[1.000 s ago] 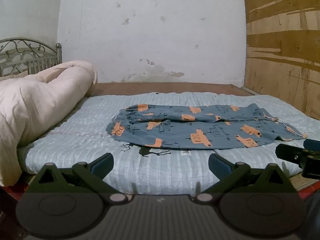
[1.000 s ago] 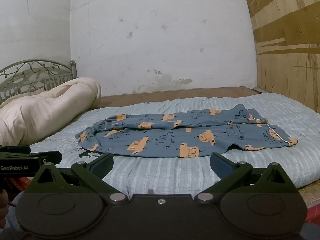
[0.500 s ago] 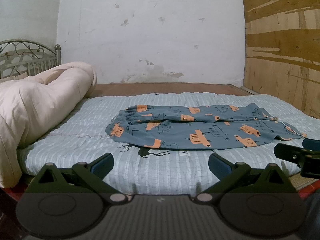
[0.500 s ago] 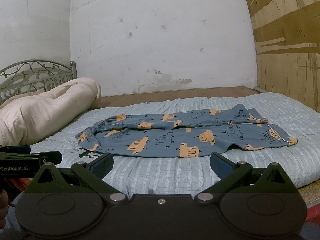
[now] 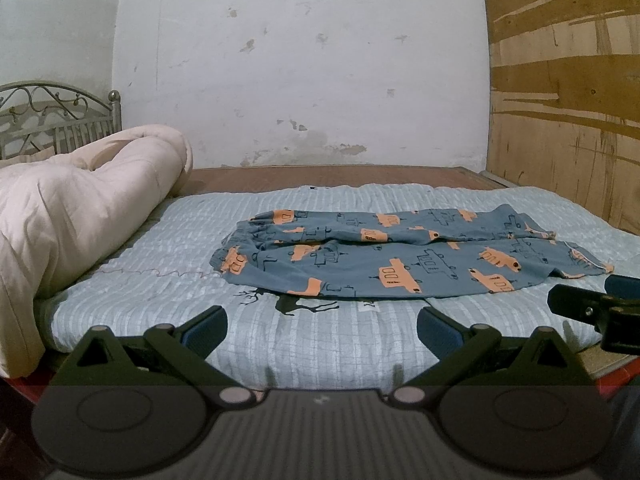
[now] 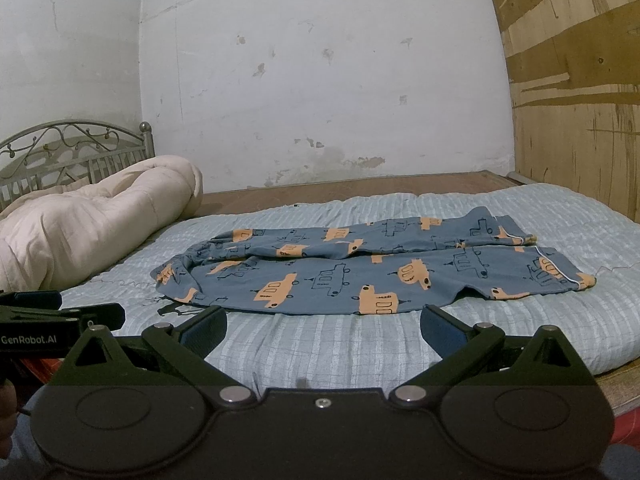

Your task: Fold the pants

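Pants in blue fabric printed with orange and outlined vehicles lie spread across the middle of a bed, waistband toward the headboard side and leg cuffs toward the plywood wall, one leg lying partly over the other. They rest on a pale blue quilted bedspread with a faint grid pattern and a dark deer motif showing just in front of the garment. A cream comforter is bunched in a long roll along the head of the bed, in front of a scrolled metal headboard. Beyond the bedspread a strip of brown wooden bed base runs along a white plaster wall marked with chips and stains. A plywood wall with streaked, peeling veneer closes off the foot end.

The left gripper is held at the near edge of the bed, its jaws spread wide and holding nothing, short of the pants. The right gripper hovers alongside it at the same edge, likewise spread apart and clear of the fabric. Each tool's black body shows at the margin of the other's view.
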Available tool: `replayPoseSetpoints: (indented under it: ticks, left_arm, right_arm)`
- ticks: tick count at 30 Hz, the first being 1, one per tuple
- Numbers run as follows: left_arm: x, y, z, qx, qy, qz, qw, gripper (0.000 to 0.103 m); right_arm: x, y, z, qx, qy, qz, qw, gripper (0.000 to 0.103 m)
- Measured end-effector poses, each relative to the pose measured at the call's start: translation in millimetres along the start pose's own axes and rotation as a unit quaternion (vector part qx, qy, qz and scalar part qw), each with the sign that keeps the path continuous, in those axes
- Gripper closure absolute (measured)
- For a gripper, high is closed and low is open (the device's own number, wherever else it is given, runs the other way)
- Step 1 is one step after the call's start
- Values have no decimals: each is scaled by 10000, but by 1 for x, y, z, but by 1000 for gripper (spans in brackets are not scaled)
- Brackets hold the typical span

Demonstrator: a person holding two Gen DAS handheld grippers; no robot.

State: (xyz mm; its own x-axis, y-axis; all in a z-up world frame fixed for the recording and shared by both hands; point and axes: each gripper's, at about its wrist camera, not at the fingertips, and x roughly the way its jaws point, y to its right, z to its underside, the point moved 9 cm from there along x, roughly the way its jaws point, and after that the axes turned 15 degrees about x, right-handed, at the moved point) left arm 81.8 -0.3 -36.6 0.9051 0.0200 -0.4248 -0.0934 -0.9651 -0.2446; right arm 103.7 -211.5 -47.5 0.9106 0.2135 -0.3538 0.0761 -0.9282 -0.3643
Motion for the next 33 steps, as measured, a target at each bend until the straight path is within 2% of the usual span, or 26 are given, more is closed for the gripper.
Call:
replayPoseSetpoints:
  ticks: [33]
  left_arm:
    - [-1, 3, 1, 31, -4, -12, 10000, 0]
  right_arm:
    - [-1, 1, 1, 18, -6, -6, 10000, 1]
